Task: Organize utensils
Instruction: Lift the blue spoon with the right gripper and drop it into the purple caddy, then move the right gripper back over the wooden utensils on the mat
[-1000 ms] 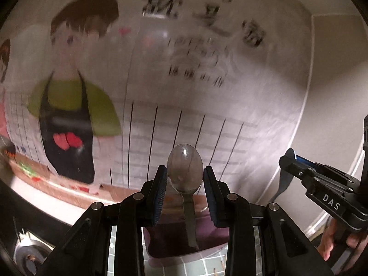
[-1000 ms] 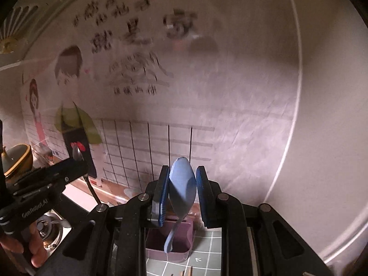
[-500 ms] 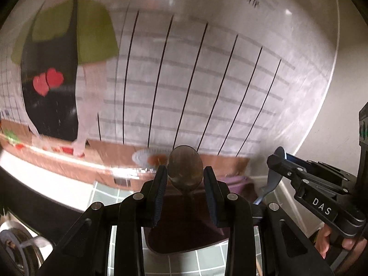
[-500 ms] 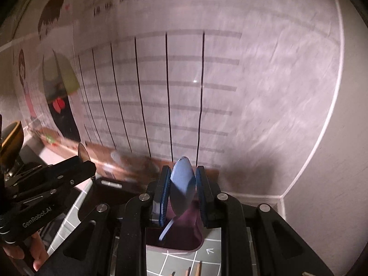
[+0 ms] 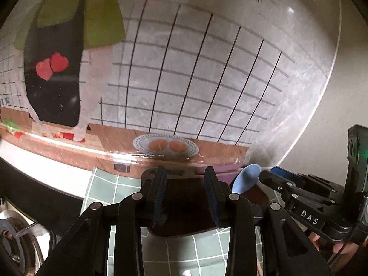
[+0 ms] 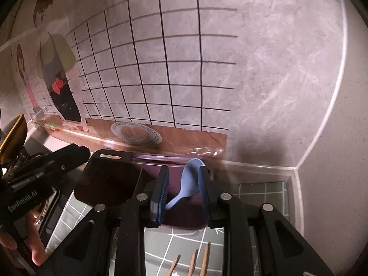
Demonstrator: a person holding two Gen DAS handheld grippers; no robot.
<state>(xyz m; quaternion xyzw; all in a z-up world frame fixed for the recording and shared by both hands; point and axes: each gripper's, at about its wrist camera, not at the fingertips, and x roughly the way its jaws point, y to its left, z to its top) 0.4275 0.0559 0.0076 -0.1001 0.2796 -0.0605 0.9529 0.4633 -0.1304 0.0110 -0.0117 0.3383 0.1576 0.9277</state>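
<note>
My left claw (image 5: 185,192) is spread wide right now, nothing between its blue-padded fingers (image 5: 158,191), and it hangs directly over the dark brown container (image 5: 184,216) sitting on the green tiled mat (image 5: 103,188); I can't see any utensil inside that dark bin from here. Off to my right in the left wrist view, the blue spoon (image 5: 246,180) shows its bowl just beside the tip of my other tool, above the purple container (image 5: 220,169). Switching to the right wrist view: my right claw (image 6: 182,192) is open too, jaws well parted, and the blue spoon (image 6: 188,185) stands tilted between them, bowl up and leaning close against the right-hand finger (image 6: 203,191), handle slanting down to the left into the purple container (image 6: 174,177); whether the pad is actually touching it I can't tell. The dark brown container (image 6: 108,179) sits just left of the purple one, both pushed up against the wall. Lower in that view, the tips of wooden chopsticks (image 6: 195,262) lie on the green tiled mat (image 6: 260,191) between my fingers' arms. Behind it all, a cartoon wall sticker (image 5: 184,69) with a grid and a printed plate covers the grey wall
</note>
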